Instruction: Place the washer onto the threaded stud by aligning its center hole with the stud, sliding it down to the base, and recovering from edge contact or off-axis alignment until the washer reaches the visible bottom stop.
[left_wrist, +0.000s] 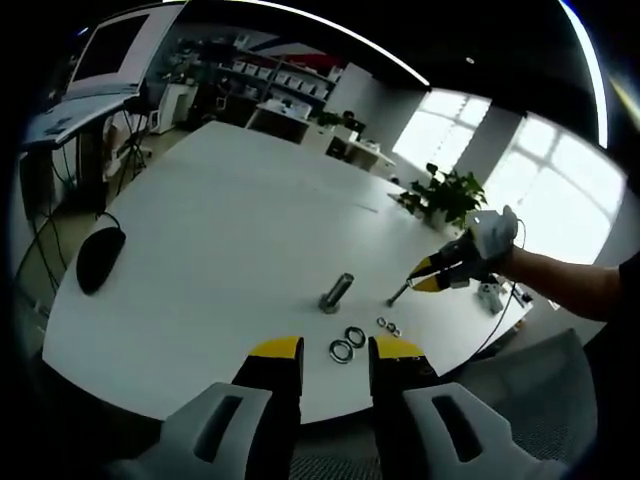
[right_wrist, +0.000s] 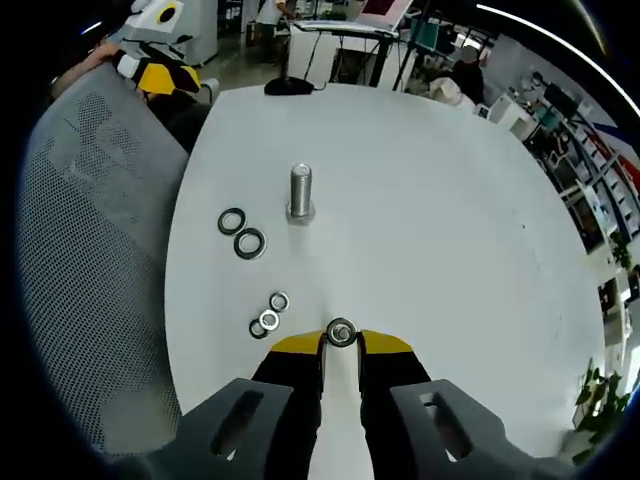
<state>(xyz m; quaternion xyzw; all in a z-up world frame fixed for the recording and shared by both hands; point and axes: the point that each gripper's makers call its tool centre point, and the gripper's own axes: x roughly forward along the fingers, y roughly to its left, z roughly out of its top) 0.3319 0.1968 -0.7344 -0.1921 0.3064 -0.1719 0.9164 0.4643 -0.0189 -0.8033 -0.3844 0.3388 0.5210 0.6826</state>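
Observation:
The threaded stud (right_wrist: 301, 192) stands upright on its base on the white table (right_wrist: 430, 200); it is also in the left gripper view (left_wrist: 337, 291). My right gripper (right_wrist: 341, 343) is shut on a small metal washer (right_wrist: 341, 332), pinched at its yellow tips and short of the stud. In the left gripper view this right gripper (left_wrist: 422, 278) hovers just right of the stud. My left gripper (left_wrist: 337, 348) is open with nothing between its jaws, held back over the table's near edge. Two large dark washers (right_wrist: 240, 232) and a few small ones (right_wrist: 268, 318) lie loose near the stud.
A grey mesh chair (right_wrist: 90, 260) sits against the table edge beside the loose washers. A black mouse (left_wrist: 99, 256) lies at the table's far side. A potted plant (left_wrist: 447, 195) and shelving stand beyond the table. A person's arm (left_wrist: 570, 280) holds the right gripper.

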